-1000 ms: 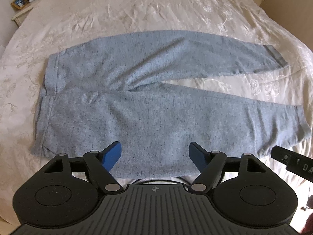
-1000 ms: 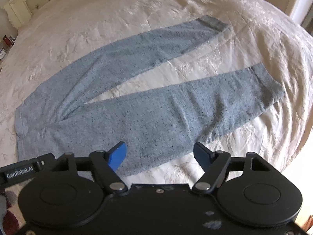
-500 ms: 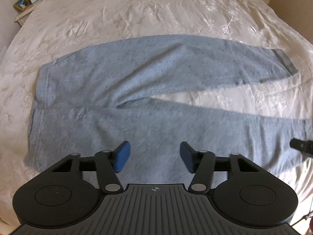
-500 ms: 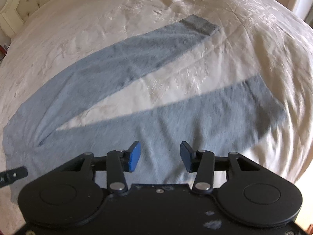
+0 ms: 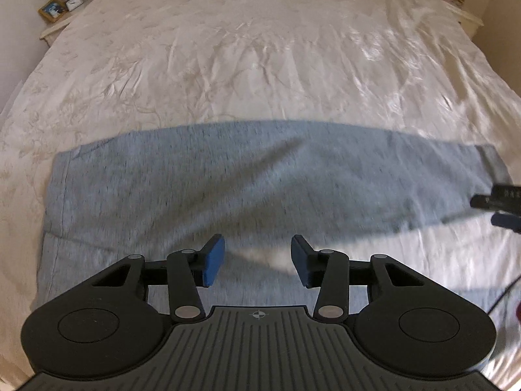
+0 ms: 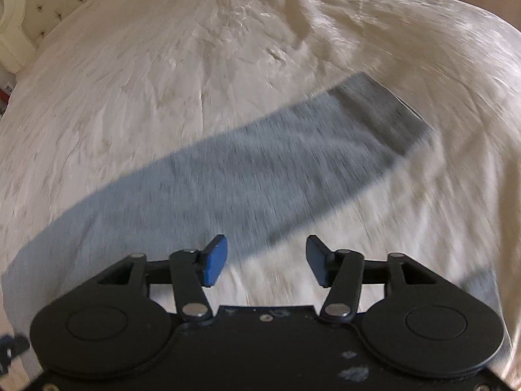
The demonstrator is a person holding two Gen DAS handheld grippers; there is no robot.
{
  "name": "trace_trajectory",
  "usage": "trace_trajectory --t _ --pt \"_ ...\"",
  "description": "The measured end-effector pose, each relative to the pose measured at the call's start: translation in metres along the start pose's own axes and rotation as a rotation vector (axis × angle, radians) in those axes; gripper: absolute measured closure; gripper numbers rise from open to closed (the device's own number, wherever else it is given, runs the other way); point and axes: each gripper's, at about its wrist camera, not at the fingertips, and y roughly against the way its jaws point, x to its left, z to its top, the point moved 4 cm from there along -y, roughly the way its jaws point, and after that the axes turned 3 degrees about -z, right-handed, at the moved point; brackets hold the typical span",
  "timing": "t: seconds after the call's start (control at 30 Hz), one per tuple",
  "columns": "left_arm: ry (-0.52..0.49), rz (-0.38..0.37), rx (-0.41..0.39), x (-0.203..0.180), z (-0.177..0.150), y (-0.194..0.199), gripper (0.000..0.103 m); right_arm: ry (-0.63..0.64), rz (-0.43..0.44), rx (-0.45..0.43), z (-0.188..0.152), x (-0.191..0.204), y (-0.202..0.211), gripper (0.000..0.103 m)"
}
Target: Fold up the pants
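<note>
Your left gripper (image 5: 257, 260) is closing on nothing above the pants (image 5: 228, 179), spread flat across the bed (image 5: 260, 49). Your right gripper (image 6: 267, 260) is opening, empty, beside the far leg (image 6: 260, 169); pinch edges only.

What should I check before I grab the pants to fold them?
1. Pants flat on the bed: ok.
2. Left gripper free of cloth: ok, closing with nothing between its jaws.
3. Right gripper free of cloth: ok, opening with nothing between its jaws.
4. Far leg's cuff in view: ok.
5. Near leg's cuff in view: not ok, mostly hidden under the grippers.
6. Picture sharp enough to aim: not ok, both views are blurred.
</note>
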Motion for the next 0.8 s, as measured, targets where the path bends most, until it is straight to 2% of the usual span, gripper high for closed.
trace_trajectory --t 0.23,0.37,0.53,0.6,0.67,0.73,0.8 --pt "0.048 0.016 0.035 0.016 0.027 -0.036 0.059 -0.118 0.019 -0.010 0.059 0.027 -0.066 0.035" --pt "0.062 0.020 0.055 0.024 0.033 -0.053 0.059 -0.168 -0.061 -0.033 0.087 0.041 -0.105 0.032" --pt "0.073 0.014 0.083 0.034 0.036 -0.071 0.059 -0.201 -0.189 -0.002 0.105 0.044 -0.152 0.033" --pt "0.079 0.007 0.090 0.037 0.037 -0.077 0.059 -0.206 -0.227 0.026 0.104 0.041 -0.164 0.045" --pt "0.086 -0.001 0.091 0.041 0.039 -0.081 0.059 -0.171 -0.276 0.039 0.102 0.040 -0.165 0.092" --pt "0.101 -0.019 0.090 0.044 0.043 -0.084 0.059 -0.168 -0.229 0.036 0.095 0.036 -0.154 0.098" --pt "0.123 -0.043 0.088 0.047 0.049 -0.086 0.059 -0.203 -0.181 0.009 0.082 0.025 -0.130 0.099"
